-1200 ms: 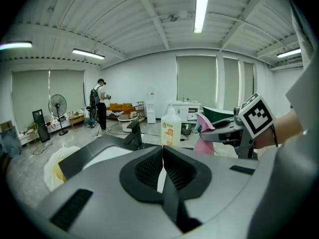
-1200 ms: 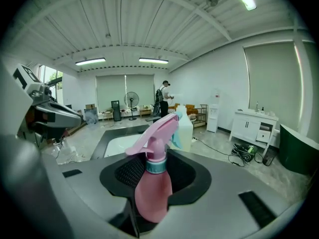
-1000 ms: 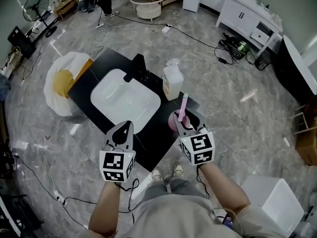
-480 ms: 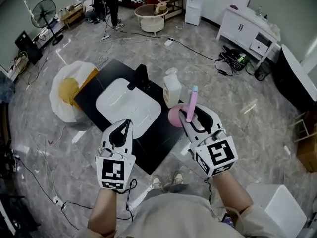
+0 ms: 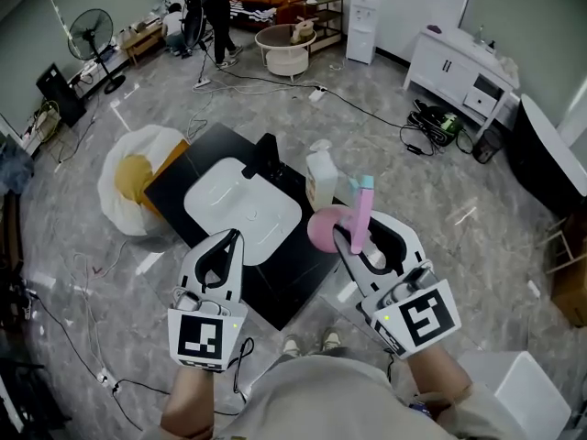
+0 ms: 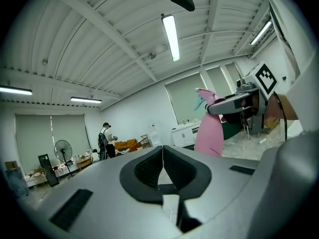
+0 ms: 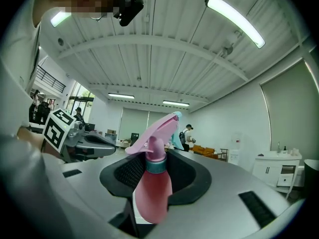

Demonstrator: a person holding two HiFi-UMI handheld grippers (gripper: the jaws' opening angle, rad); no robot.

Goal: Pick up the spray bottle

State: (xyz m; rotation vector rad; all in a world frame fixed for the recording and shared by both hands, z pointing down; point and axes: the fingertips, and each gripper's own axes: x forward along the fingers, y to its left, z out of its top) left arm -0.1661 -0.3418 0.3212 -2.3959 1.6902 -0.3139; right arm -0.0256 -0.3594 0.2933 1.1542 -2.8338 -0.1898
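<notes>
A pink spray bottle point(image 5: 359, 214) with a teal nozzle hangs in the air over the near right corner of the black table point(image 5: 295, 264). My right gripper point(image 5: 354, 238) is shut on it. In the right gripper view the bottle point(image 7: 151, 190) stands upright between the pads, which clamp it just below its teal collar. My left gripper point(image 5: 224, 249) is shut with nothing in it and hovers to the left over the table's near edge. In the left gripper view its pads point(image 6: 149, 169) meet, and the bottle point(image 6: 209, 129) shows to the right.
A white sink basin point(image 5: 242, 211) with a black faucet point(image 5: 266, 156) is set in the table. A white jug point(image 5: 321, 178) stands beside it. A white bag point(image 5: 138, 178) lies left of the table. Cables run over the floor, and a white box point(image 5: 510, 389) sits near right.
Both grippers have risen. The right one has lifted the pink bottle up off the table, closer to the head camera. The left gripper stays shut with nothing in it.
</notes>
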